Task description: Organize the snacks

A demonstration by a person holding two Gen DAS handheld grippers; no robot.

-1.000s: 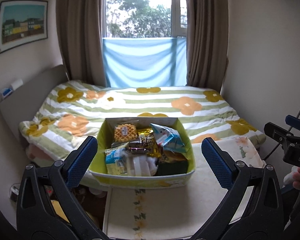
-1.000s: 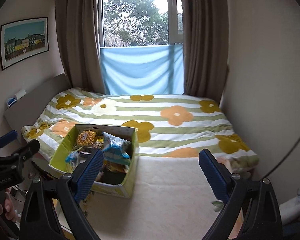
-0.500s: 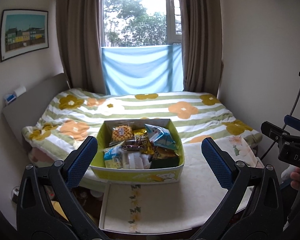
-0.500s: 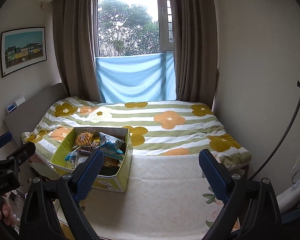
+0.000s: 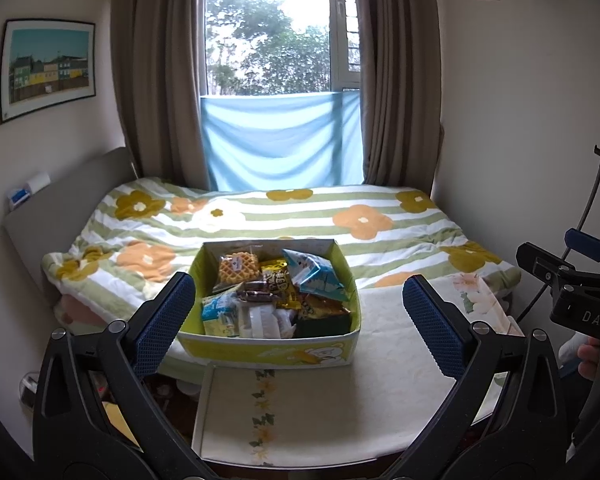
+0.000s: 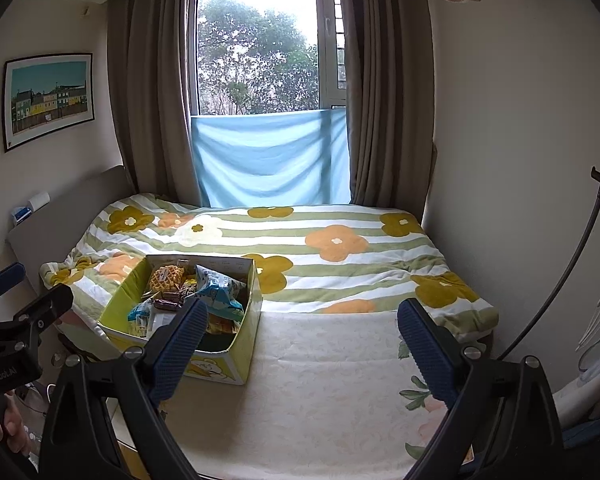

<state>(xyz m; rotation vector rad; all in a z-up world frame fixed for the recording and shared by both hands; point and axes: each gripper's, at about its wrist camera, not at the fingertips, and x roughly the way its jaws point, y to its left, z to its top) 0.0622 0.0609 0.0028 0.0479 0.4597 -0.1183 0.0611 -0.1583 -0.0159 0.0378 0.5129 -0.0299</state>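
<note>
A yellow-green cardboard box [image 5: 268, 350] full of snack packets sits at the left end of a cream cloth-covered table [image 5: 380, 392] beside the bed. Inside it I see a waffle pack [image 5: 238, 267], a light blue bag [image 5: 314, 280], a yellow packet [image 5: 278, 276] and several more. My left gripper [image 5: 298, 300] hangs open in front of the box, apart from it, nothing between its fingers. My right gripper [image 6: 300, 322] is open too, over the table to the right of the box [image 6: 220, 368]. Each gripper shows at the edge of the other's view.
A bed with a striped flower blanket [image 5: 292, 216] lies behind the table, its grey headboard [image 5: 60, 200] on the left. Curtains and a window with a blue cloth [image 5: 280, 140] stand at the back. A wall [image 6: 520, 160] closes the right side. A dark cable [image 6: 552, 280] arcs at right.
Both views have pulled back from the box over the second, so it looks smaller and more table shows; almost all of it happened in the first half. Both grippers stayed open.
</note>
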